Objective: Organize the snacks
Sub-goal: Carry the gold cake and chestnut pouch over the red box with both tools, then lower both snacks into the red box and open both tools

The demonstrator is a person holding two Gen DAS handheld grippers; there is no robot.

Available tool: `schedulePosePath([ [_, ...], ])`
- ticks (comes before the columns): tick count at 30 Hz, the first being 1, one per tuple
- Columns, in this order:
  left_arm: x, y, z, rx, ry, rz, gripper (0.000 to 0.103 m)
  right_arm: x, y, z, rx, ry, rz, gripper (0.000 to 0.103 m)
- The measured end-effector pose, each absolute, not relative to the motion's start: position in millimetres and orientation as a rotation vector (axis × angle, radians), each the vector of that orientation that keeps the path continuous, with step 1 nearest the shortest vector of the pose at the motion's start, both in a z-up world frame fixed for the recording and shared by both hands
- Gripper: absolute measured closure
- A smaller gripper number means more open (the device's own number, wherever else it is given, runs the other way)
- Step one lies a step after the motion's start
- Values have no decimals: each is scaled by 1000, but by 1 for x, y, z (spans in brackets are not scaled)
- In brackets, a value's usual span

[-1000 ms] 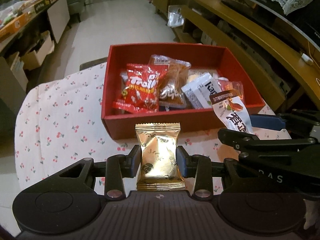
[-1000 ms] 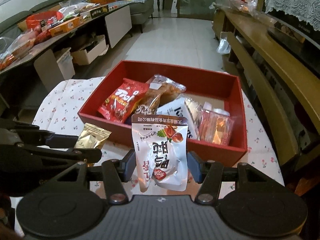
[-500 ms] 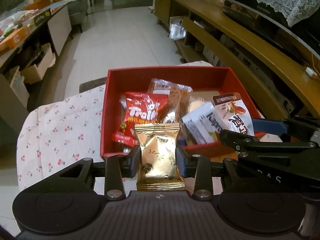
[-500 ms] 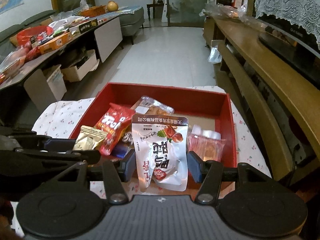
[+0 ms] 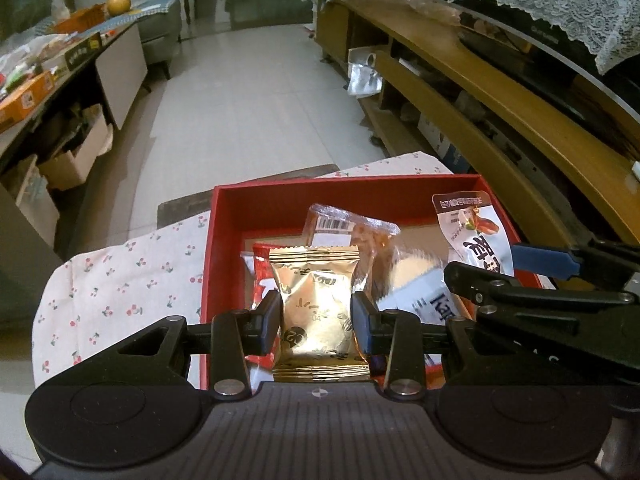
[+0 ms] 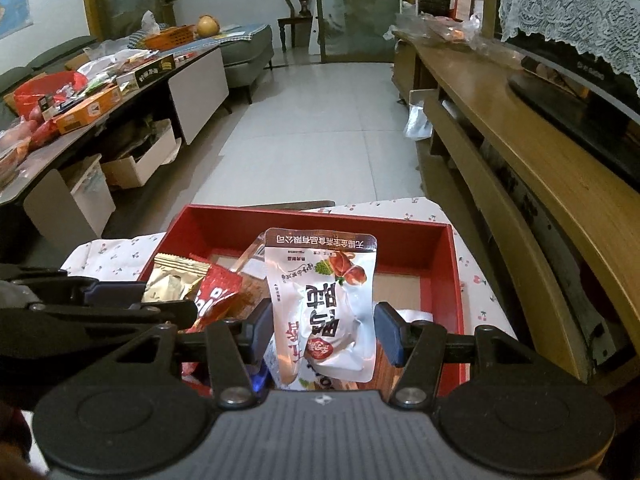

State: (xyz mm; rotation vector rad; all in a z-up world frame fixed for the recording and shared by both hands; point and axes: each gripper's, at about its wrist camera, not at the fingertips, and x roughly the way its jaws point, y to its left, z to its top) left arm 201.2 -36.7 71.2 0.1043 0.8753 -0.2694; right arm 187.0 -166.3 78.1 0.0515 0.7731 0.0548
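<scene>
Your left gripper (image 5: pixel 316 316) clamps the gold packet (image 5: pixel 316 312), your right gripper (image 6: pixel 322 330) clamps the white pouch (image 6: pixel 332 300); released together over the red box (image 5: pixel 224 240) at lower centre, they risk colliding or landing on the heap and sliding out.

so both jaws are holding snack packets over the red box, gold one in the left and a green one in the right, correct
Not quite: the right gripper holds a white packet, not green, as the right wrist view shows. The gold packet is in the left gripper, both over the red box.

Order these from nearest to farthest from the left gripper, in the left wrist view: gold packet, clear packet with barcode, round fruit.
1. gold packet, between the left gripper fingers.
2. clear packet with barcode, just beyond, inside the red box.
3. round fruit, far upper left.
</scene>
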Motion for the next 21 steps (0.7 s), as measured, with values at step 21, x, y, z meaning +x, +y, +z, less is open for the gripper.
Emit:
schedulePosePath([
  [21, 229, -47, 46, 117, 927, -224, 58, 219, -167, 54, 24, 822, 29, 31],
])
